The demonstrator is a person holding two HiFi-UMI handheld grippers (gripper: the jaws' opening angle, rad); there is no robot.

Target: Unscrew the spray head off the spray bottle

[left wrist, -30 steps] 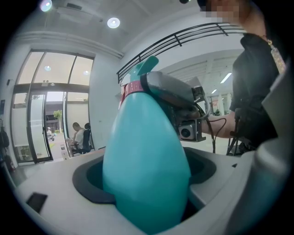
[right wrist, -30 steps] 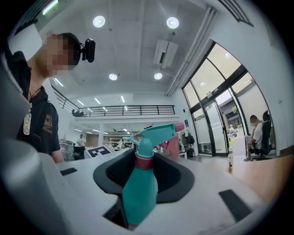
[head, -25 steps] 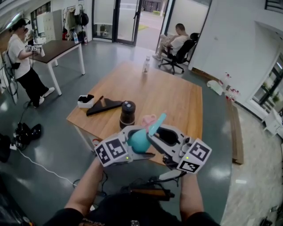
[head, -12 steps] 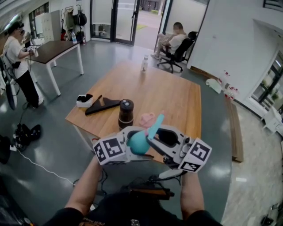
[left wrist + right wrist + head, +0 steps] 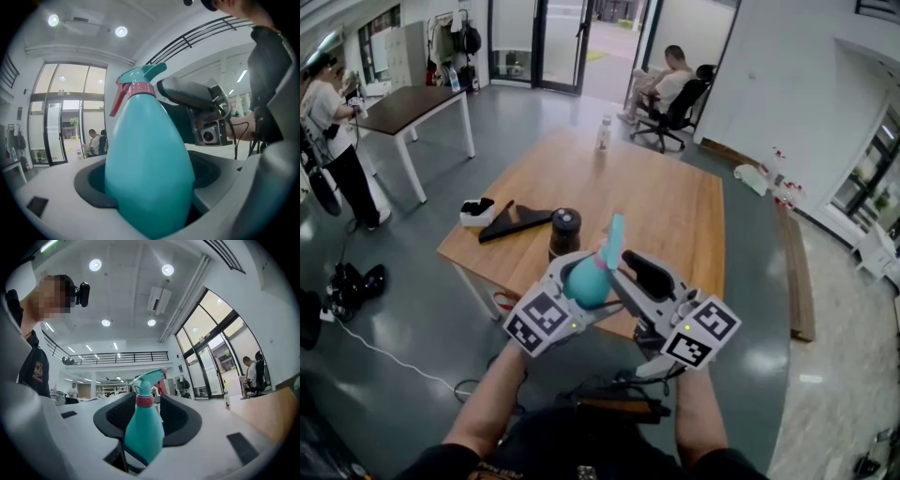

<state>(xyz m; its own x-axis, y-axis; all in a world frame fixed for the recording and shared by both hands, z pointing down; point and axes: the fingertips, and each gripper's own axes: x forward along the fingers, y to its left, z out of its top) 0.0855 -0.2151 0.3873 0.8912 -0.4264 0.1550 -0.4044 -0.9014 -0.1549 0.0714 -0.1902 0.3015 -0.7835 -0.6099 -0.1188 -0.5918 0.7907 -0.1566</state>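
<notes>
While the wooden table below you carries a dark canister and a black wedge-shaped thing, none of that is in play. You're doing the whole job in the air over the table's near edge.

Your left hand-held gripper is clamped on the fat belly of the teal spray bottle. In the left gripper view the body fills the space between the jaws.

Your right hand-held gripper is the one that's changed. Its jaws have just been opening and now stand wide. In the right gripper view the bottle stands between them with the dark pads clear of it on both sides, so that one's let go and is holding nothing.

The other change is that the bottle sits more upright than a second ago. The spray head leaned up and to the right before, and now it points nearly straight up, away from you.

My read is that this is a release between twists, not the finish. The head is still on, and the pink collar sits snug on the neck with no gap I can spot.

So you probably need to bite again, and higher up, on the collar or head rather than the body. I'd watch that smooth egg-shaped body, because it looks like it could spin in your left grip once you crank.
</notes>
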